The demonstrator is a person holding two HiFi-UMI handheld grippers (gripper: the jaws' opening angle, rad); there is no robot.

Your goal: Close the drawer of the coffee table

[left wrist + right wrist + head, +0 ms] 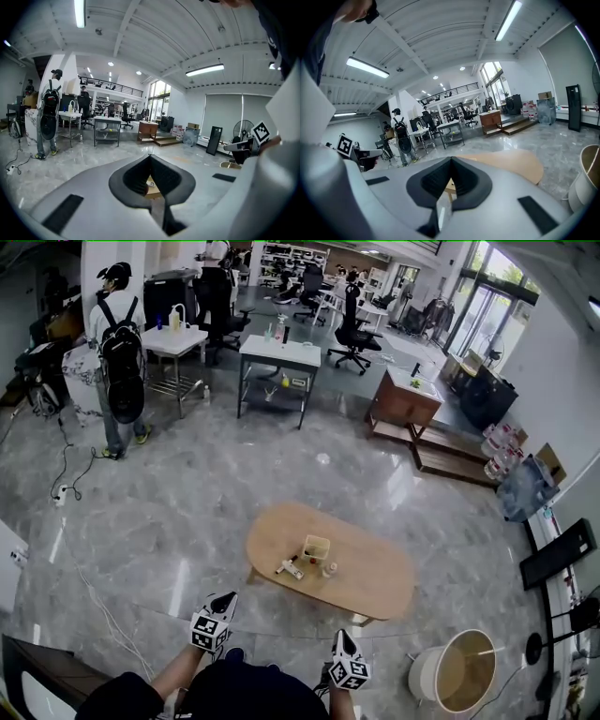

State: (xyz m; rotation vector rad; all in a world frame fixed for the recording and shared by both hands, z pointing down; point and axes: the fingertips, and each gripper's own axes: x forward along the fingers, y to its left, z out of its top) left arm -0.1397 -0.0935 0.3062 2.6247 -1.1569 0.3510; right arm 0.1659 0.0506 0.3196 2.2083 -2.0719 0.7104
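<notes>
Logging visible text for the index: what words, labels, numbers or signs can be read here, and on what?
None readable.
Black-and-white marker cubes: square patterns only, no letters.
Small items on the oval wooden coffee table: any labels too small.
Stacked packages by the right wall: print too blurred.

Light tan coffee table (375, 573), grey veined floor (187, 512); left gripper (226, 599) and right gripper (340, 637) bear black-and-white square-patterned cubes.

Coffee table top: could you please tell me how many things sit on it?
3: a small open box near the middle, a white stick-like item lying left of it, and a small cup-like thing right of that. Smaller bits may be hidden.
</notes>
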